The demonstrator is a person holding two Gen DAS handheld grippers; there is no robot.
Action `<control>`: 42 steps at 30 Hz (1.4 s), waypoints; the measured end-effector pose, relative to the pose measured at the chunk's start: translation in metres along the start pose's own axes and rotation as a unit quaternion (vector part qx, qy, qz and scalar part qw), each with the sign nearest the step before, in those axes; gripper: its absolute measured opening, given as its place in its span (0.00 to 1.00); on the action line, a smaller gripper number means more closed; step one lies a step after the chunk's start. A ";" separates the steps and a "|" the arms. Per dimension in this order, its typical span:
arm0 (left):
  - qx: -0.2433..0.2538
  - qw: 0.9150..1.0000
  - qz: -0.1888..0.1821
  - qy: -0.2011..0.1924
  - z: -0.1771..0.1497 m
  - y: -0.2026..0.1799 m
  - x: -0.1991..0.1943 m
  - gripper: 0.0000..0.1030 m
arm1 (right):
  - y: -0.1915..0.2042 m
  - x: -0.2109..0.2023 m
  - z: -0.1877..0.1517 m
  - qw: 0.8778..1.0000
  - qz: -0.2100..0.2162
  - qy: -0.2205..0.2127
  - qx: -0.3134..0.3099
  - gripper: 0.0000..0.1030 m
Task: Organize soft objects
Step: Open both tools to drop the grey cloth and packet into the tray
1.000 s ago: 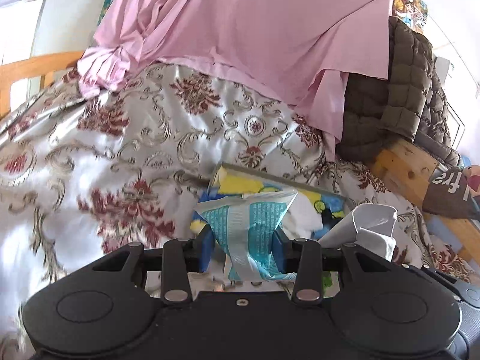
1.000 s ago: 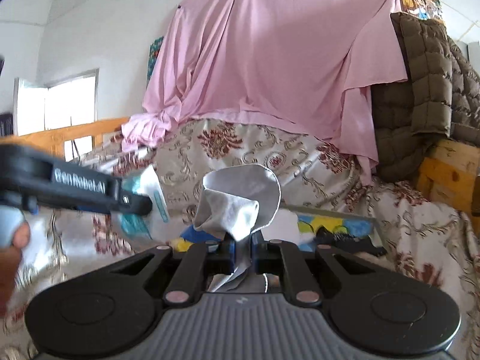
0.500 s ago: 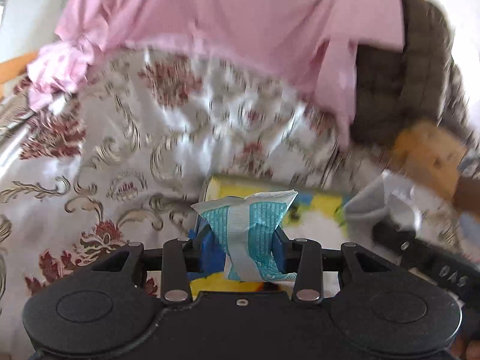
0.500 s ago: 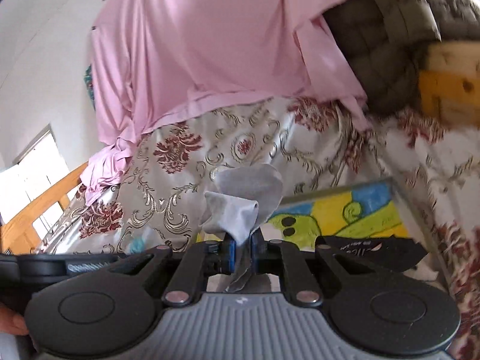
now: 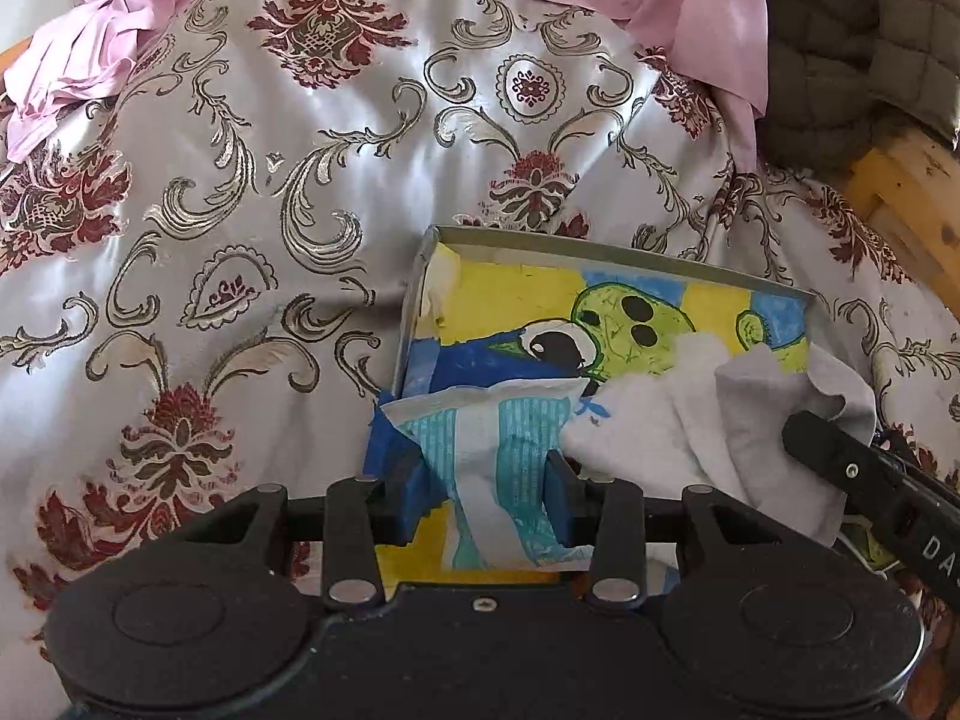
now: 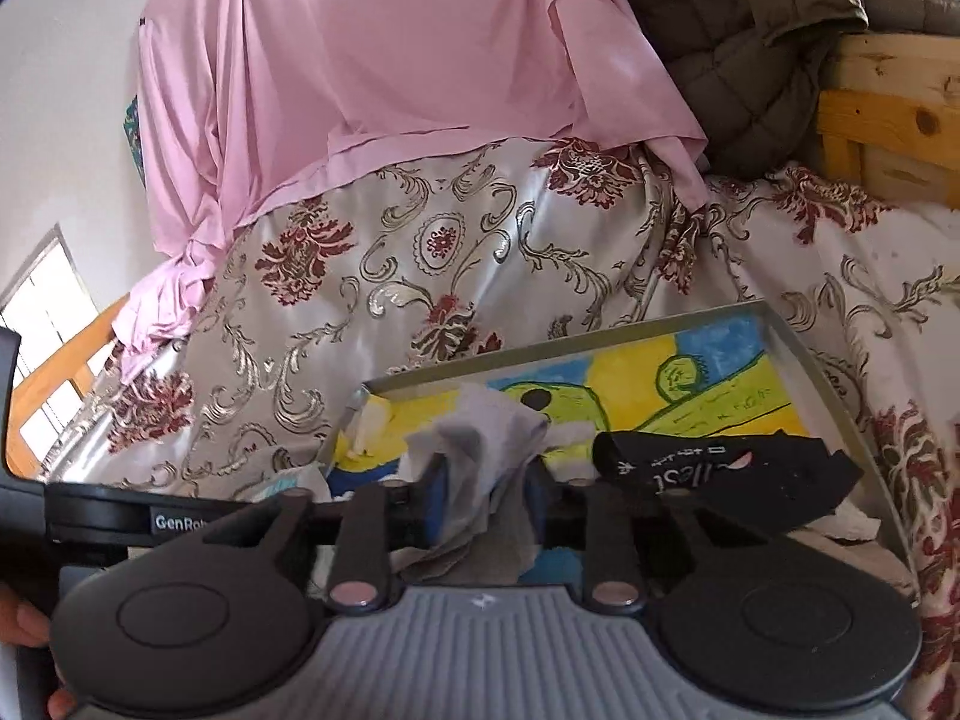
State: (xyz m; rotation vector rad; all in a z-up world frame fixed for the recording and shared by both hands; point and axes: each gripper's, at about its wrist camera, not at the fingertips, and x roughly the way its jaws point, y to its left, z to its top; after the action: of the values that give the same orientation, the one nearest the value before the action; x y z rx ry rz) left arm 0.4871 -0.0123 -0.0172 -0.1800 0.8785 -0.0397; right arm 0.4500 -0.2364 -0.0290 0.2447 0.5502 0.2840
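reading "genrob", left gripper (image 6: 180,519) jaws hold teal packet (image 5: 504,450); right gripper's (image 6: 486,501) opening around grey cloth (image 6: 480,450).

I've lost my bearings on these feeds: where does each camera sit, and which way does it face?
Left wrist: on the left hand-held gripper, looking down at the tray; shut on a blue-and-white packet.
Right wrist: on the right hand-held gripper, jaws just opened around the grey cloth; fingers show lower left.
Shared: tray, grey cloth, patterned bedspread, pink sheet.

tray (image 5: 600,249) back bare, front cloth-crowded (image 5: 678,420)
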 end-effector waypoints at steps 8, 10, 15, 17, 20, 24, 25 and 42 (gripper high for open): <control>-0.006 1.000 0.010 -0.014 -0.005 -0.014 -0.002 0.47 | 0.000 -0.007 -0.001 1.000 -0.017 -0.005 -0.015 0.56; -0.002 1.000 0.012 -0.017 -0.006 -0.016 -0.003 0.50 | 0.000 -0.009 -0.002 1.000 -0.022 -0.007 -0.018 0.62; -0.002 1.000 0.019 -0.025 -0.010 -0.019 -0.008 0.58 | 0.002 -0.017 -0.004 0.998 -0.041 -0.015 -0.035 0.73; 0.001 0.999 0.019 -0.032 -0.012 -0.020 -0.013 0.60 | 0.003 -0.022 -0.004 0.998 -0.052 -0.021 -0.043 0.76; 0.009 0.999 0.022 -0.047 -0.017 -0.023 -0.023 0.64 | 0.003 -0.034 -0.003 0.997 -0.061 -0.034 -0.043 0.82; 0.013 0.997 0.024 -0.073 -0.024 -0.025 -0.041 0.70 | 0.001 -0.049 0.000 0.996 -0.069 -0.048 -0.043 0.85; 0.014 0.997 0.024 -0.078 -0.025 -0.025 -0.044 0.71 | 0.000 -0.053 0.001 0.995 -0.070 -0.050 -0.041 0.86; 0.015 0.986 0.017 -0.168 -0.054 -0.031 -0.129 0.93 | -0.013 -0.130 -0.004 0.991 -0.086 -0.105 -0.001 1.00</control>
State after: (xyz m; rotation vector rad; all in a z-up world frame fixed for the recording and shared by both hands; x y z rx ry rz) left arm 0.3642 -0.0360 0.0529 -0.1374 0.5439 0.0090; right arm 0.3445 -0.2905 0.0256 0.2209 0.3602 0.0892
